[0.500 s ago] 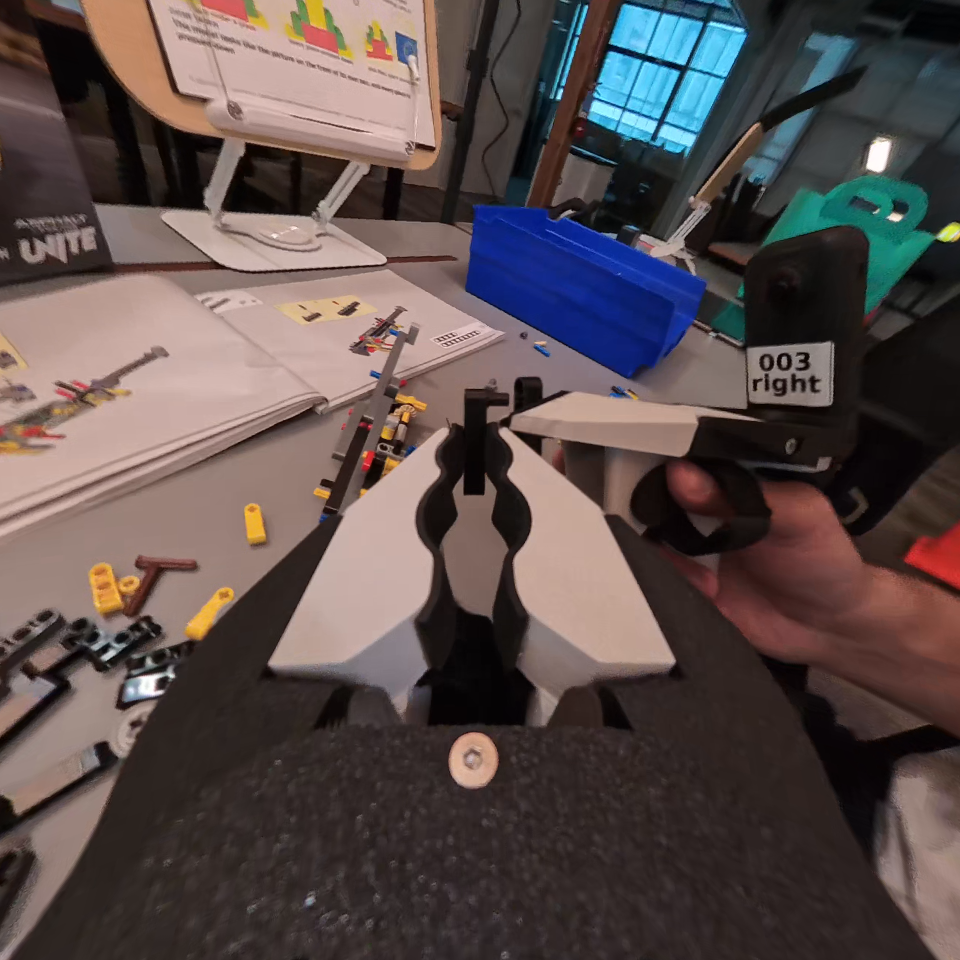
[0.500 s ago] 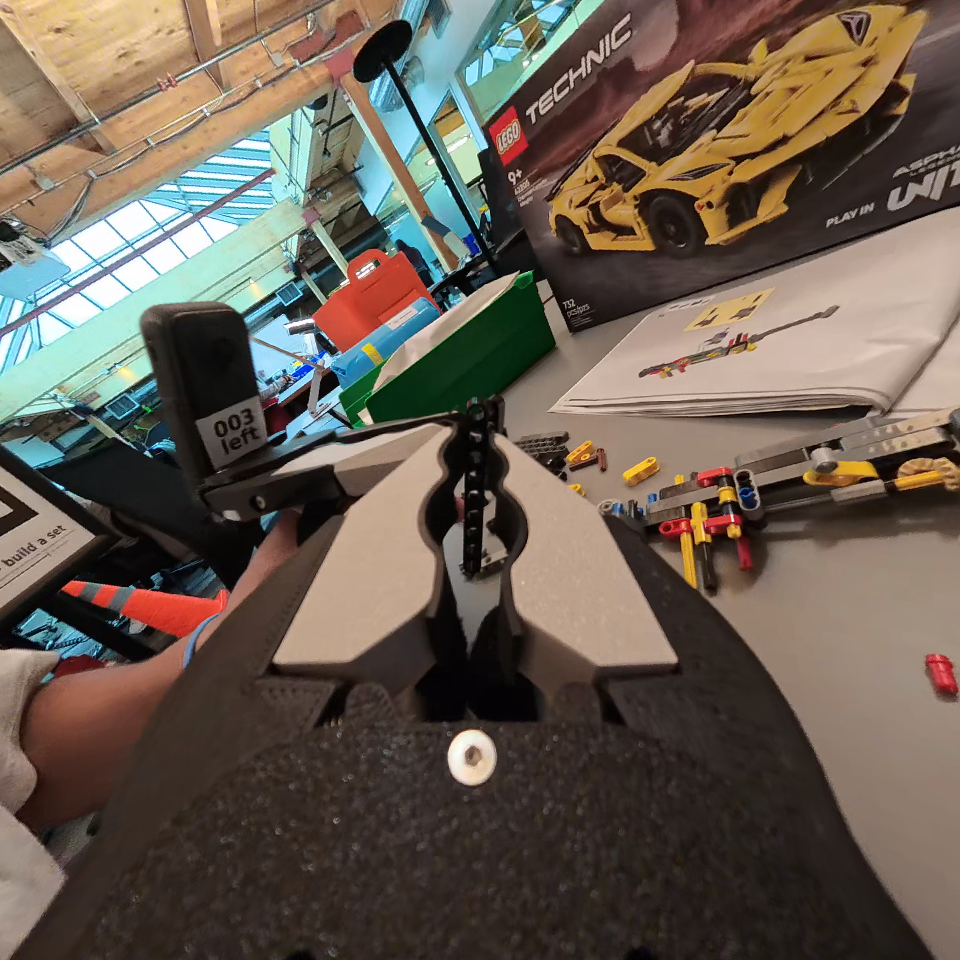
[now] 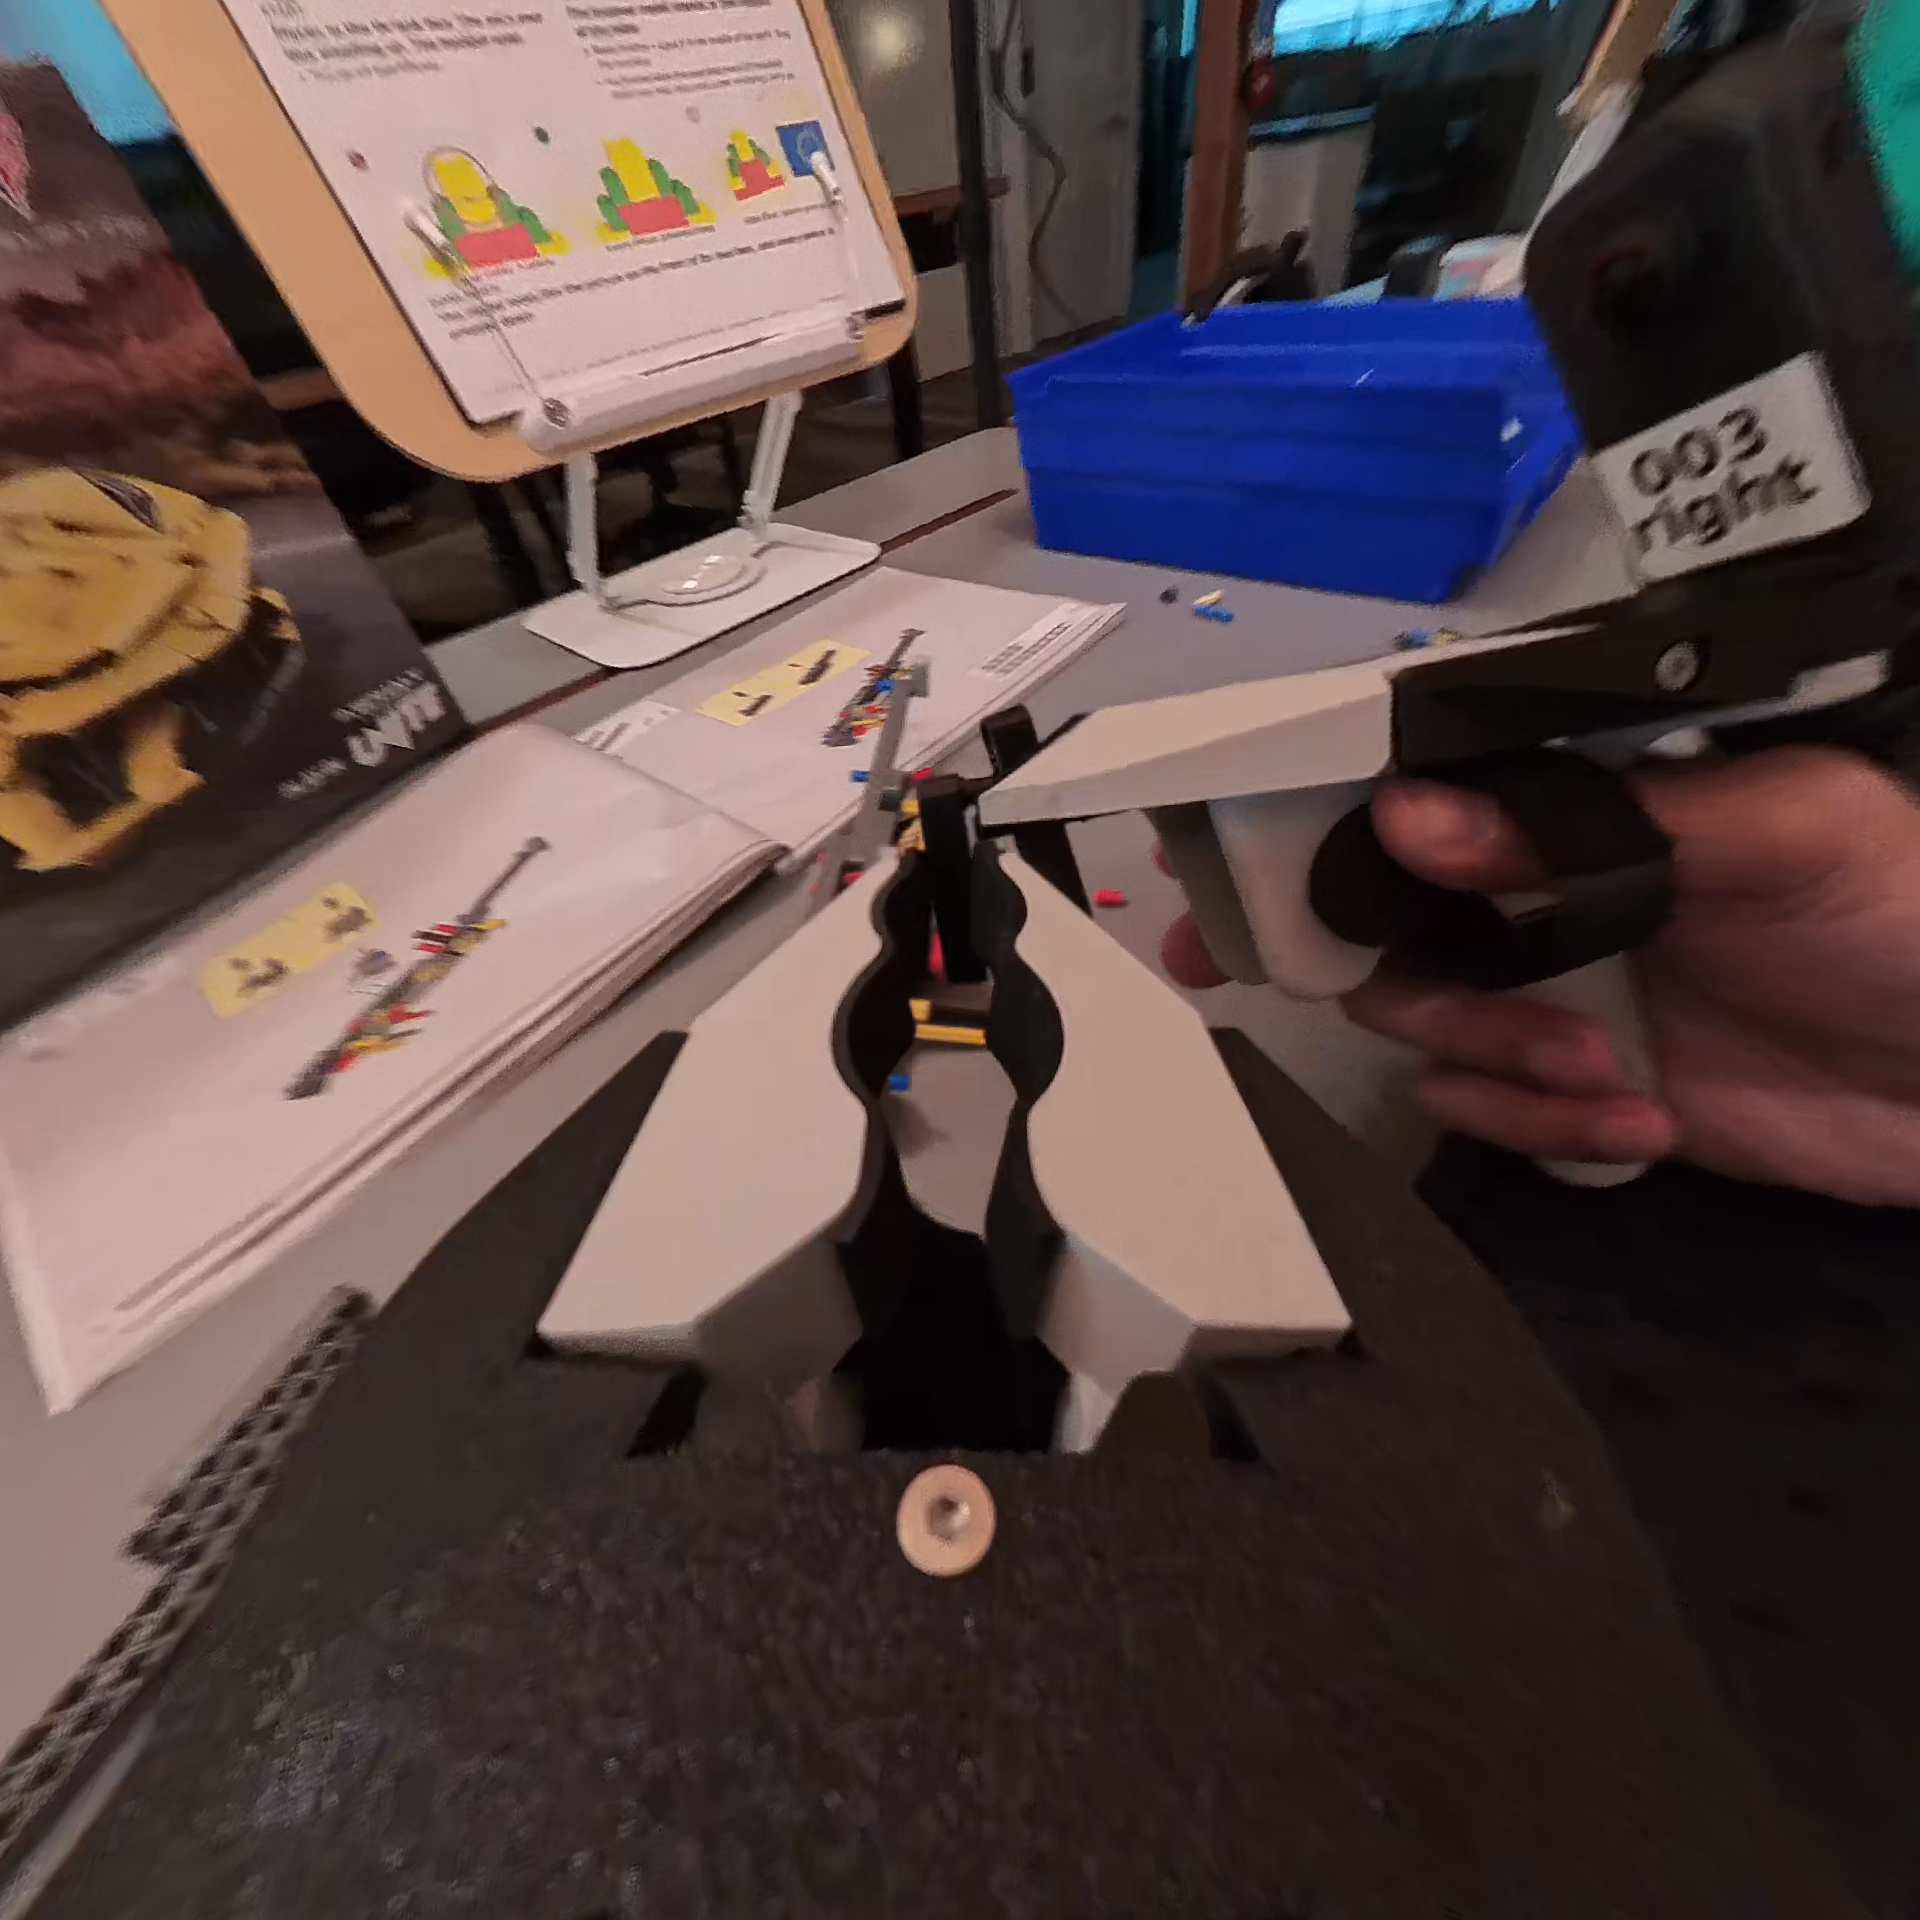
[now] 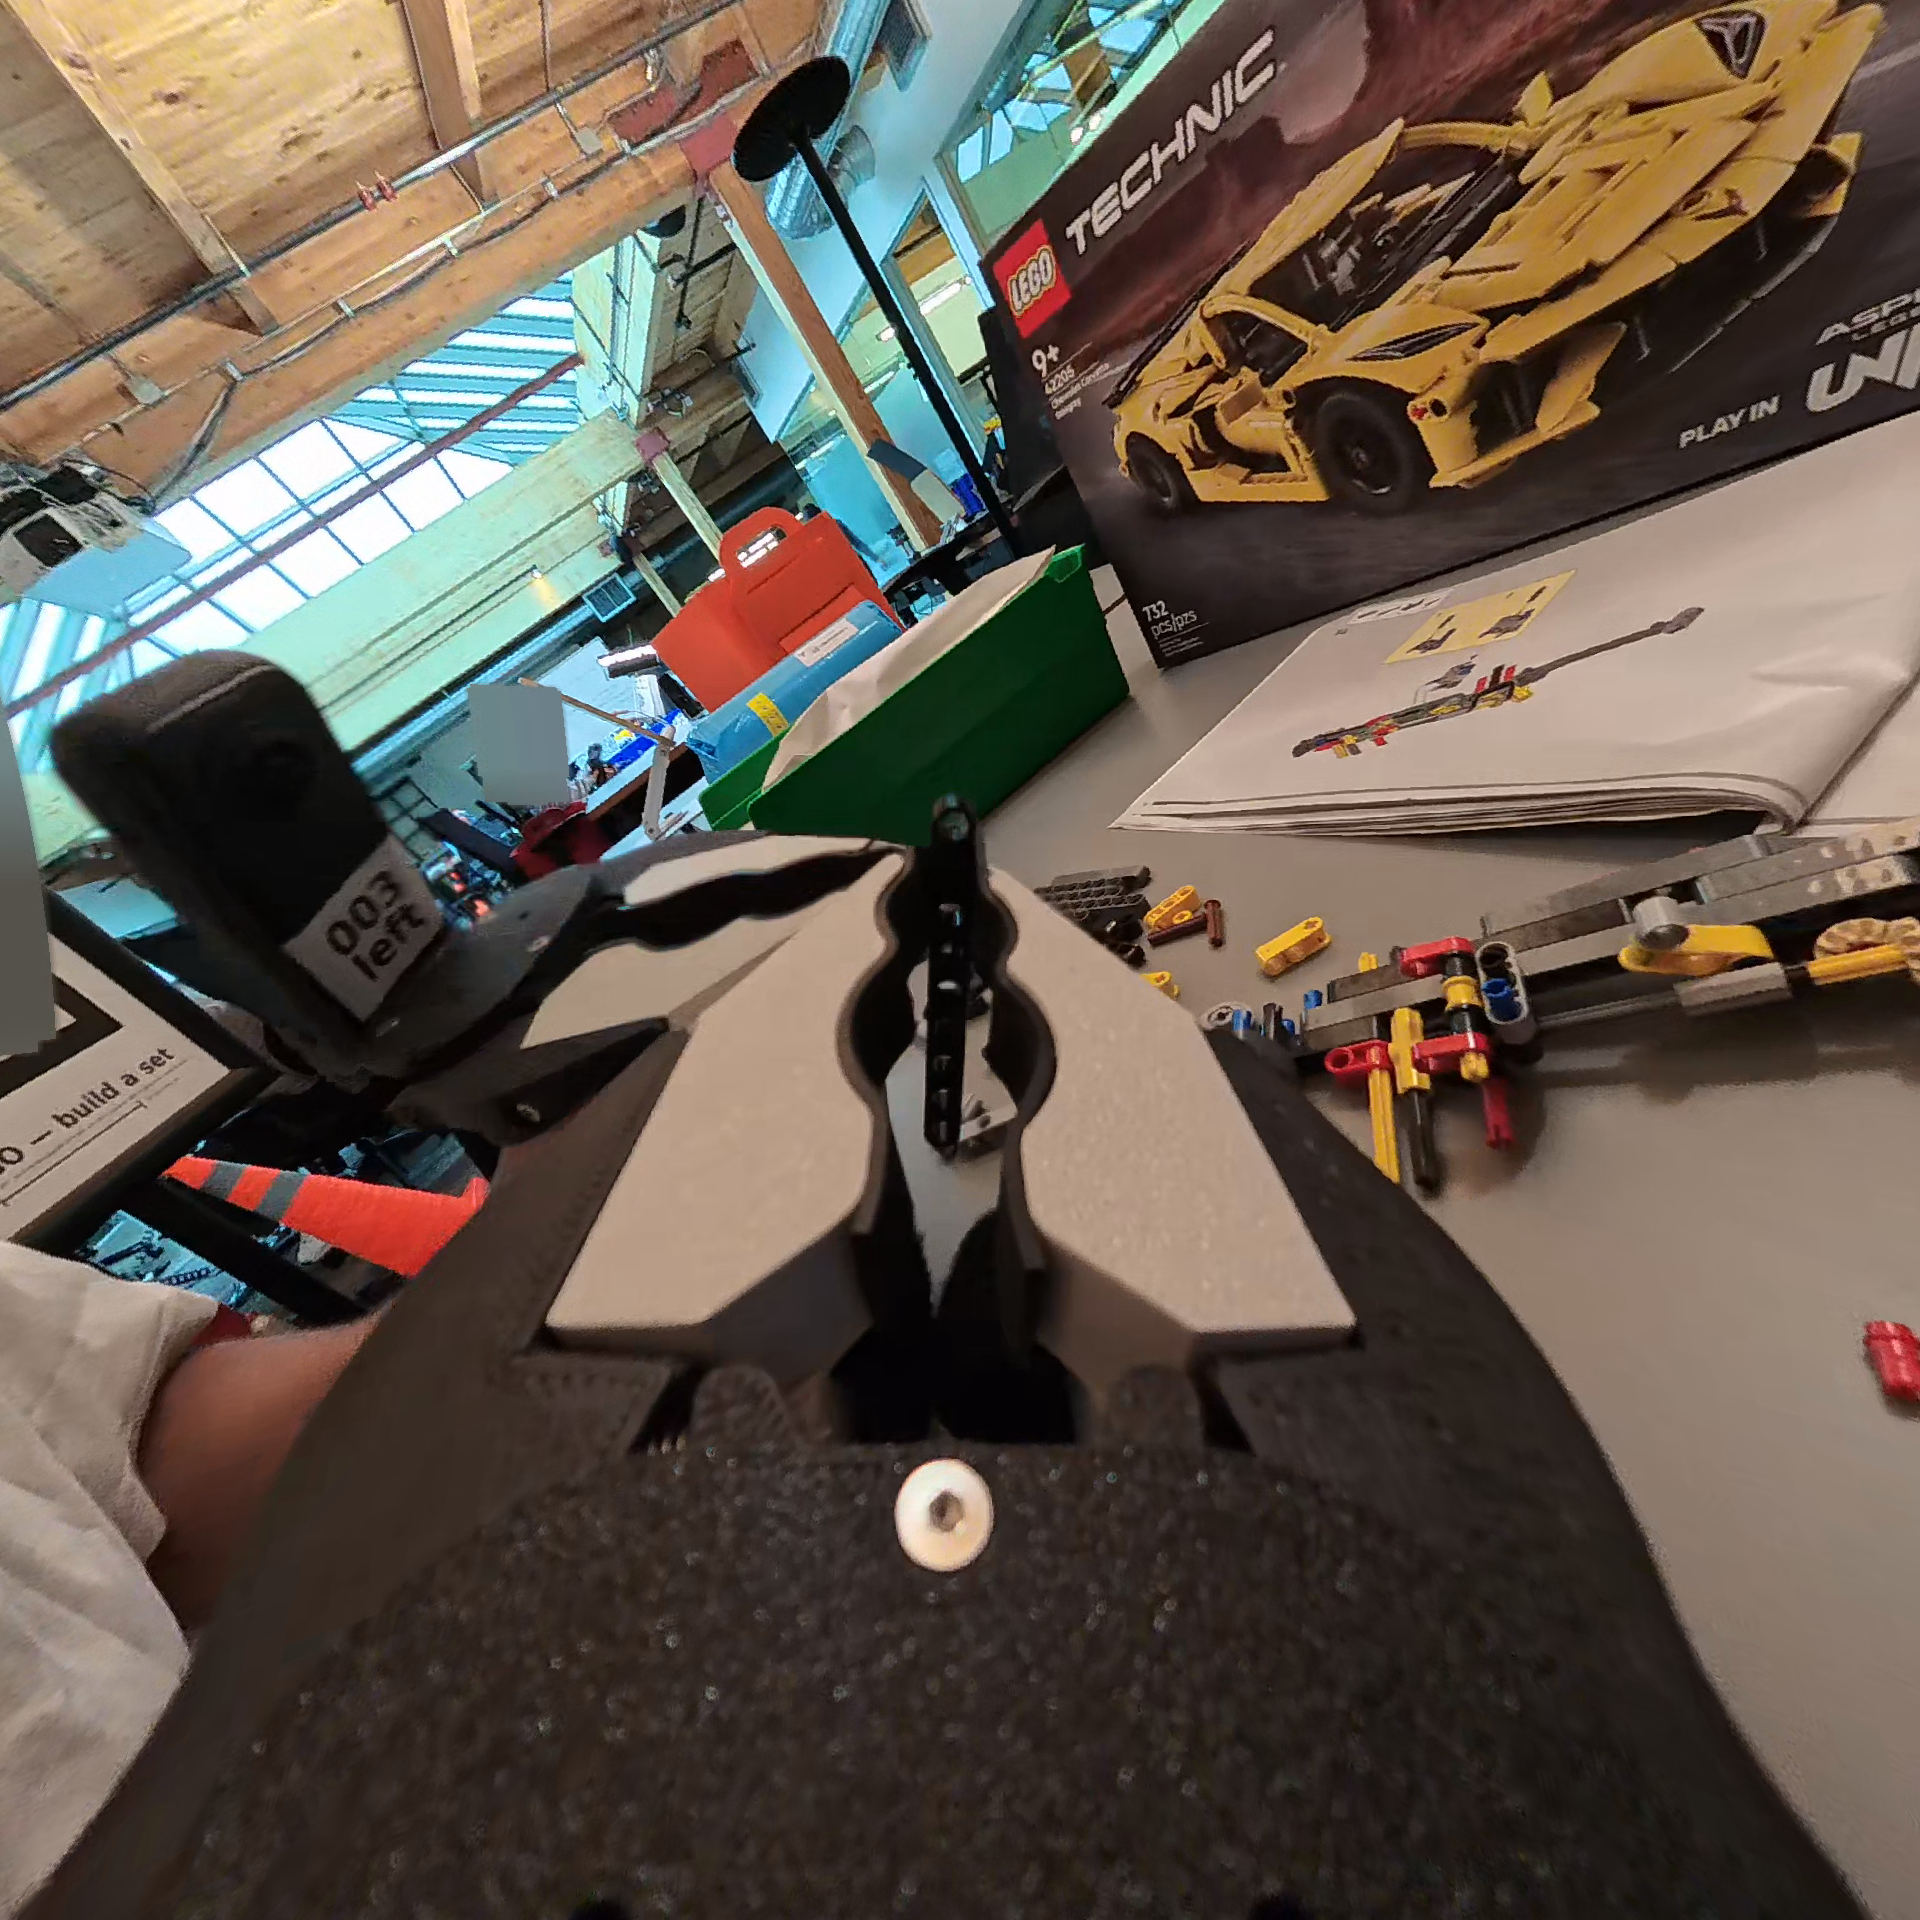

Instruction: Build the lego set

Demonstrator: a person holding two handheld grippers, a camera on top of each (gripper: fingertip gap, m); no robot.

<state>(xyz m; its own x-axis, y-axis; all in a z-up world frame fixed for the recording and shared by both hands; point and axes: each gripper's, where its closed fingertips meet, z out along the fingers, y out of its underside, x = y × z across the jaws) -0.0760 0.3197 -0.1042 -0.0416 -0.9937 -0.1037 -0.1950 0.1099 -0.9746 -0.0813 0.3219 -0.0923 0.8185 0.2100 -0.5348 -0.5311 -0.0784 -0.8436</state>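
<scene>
Right gripper [image 4: 951,904] clamps a black beam [image 4: 948,997] upright between its fingers, above the table [image 4: 1558,1351]. Left gripper [image 3: 940,883] closes on a black piece [image 3: 951,894], apparently the same beam; the two grippers meet tip to tip. Beyond the beam on the table lies the grey assembly [image 4: 1558,977] with red and yellow pins; loose pieces [image 4: 1195,920] lie left of it. Behind the assembly, the open manual [image 4: 1558,717]; farther back, the set box [image 4: 1455,312] and a green bin [image 4: 935,717].

Each camera sits close behind its own tool, looking forward along the fingers, low over the grey surface [image 3: 1039,499]. The two face roughly toward each other. Both catch the open manual [image 3: 416,914] [image 4: 1558,727] and set box [image 4: 1507,312].
</scene>
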